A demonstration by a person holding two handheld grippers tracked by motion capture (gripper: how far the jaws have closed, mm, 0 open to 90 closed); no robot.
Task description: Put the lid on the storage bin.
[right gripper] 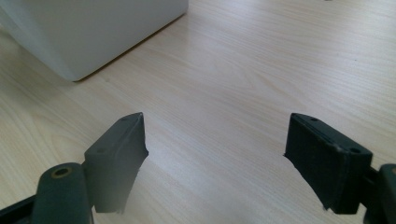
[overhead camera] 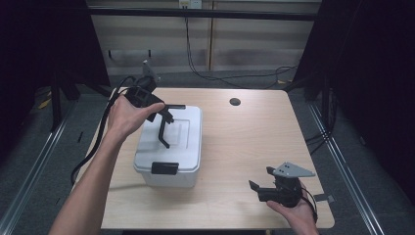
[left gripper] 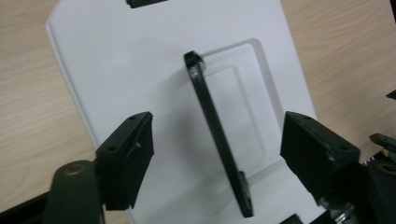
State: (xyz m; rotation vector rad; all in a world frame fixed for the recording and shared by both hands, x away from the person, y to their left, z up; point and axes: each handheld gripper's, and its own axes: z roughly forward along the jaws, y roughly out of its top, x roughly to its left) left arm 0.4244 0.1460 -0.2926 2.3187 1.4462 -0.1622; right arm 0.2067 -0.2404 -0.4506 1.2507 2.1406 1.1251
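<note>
A white lidded box (overhead camera: 169,147) stands left of centre on the wooden table (overhead camera: 244,142), with a black latch (overhead camera: 164,168) on its near side. Its thin black handle (overhead camera: 163,132) is raised upright from the lid. A hand holds my left gripper (overhead camera: 164,115) over the far part of the lid. In the left gripper view that gripper (left gripper: 217,149) is open, its jaws on either side of the handle (left gripper: 210,116) and clear of it, above the lid (left gripper: 140,60). My right gripper (overhead camera: 262,178) is open low at the table's front right, with nothing between its jaws (right gripper: 215,154).
A round cable hole (overhead camera: 235,102) sits near the table's far edge. The box's corner (right gripper: 93,28) lies ahead-left of my right gripper, with bare wood (right gripper: 243,70) between. The left gripper's cable (overhead camera: 98,137) hangs off the table's left side. Dark curtains flank the table.
</note>
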